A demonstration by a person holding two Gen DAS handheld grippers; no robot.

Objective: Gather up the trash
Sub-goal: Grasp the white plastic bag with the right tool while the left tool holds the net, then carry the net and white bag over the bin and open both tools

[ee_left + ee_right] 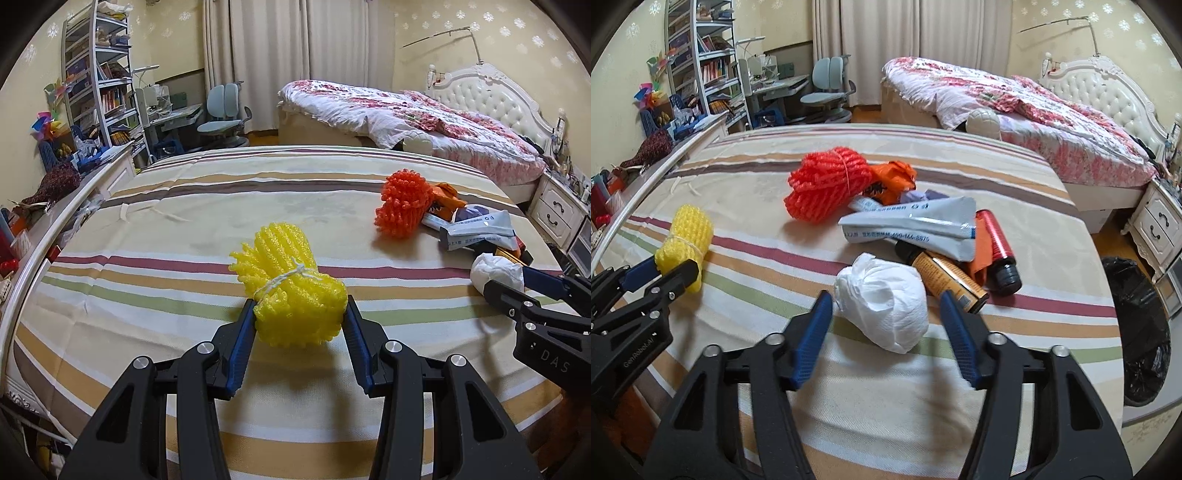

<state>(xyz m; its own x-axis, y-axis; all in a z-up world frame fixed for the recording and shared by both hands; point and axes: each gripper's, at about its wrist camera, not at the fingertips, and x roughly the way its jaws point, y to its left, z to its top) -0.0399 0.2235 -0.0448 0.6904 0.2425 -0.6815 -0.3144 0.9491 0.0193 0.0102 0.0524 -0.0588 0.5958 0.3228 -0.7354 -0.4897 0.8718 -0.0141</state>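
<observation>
A yellow foam net bundle tied with string lies on the striped bed cover. My left gripper has its pads against both sides of it; it also shows in the right wrist view. My right gripper is open around a white crumpled tissue ball, with gaps on both sides. Behind it lie an orange foam net bundle, a white-grey pouch, an orange tube, a red bottle and orange wrapping.
A bin lined with a black bag stands on the floor at the right of the bed. A second bed, a nightstand, a desk with chair and shelves stand beyond.
</observation>
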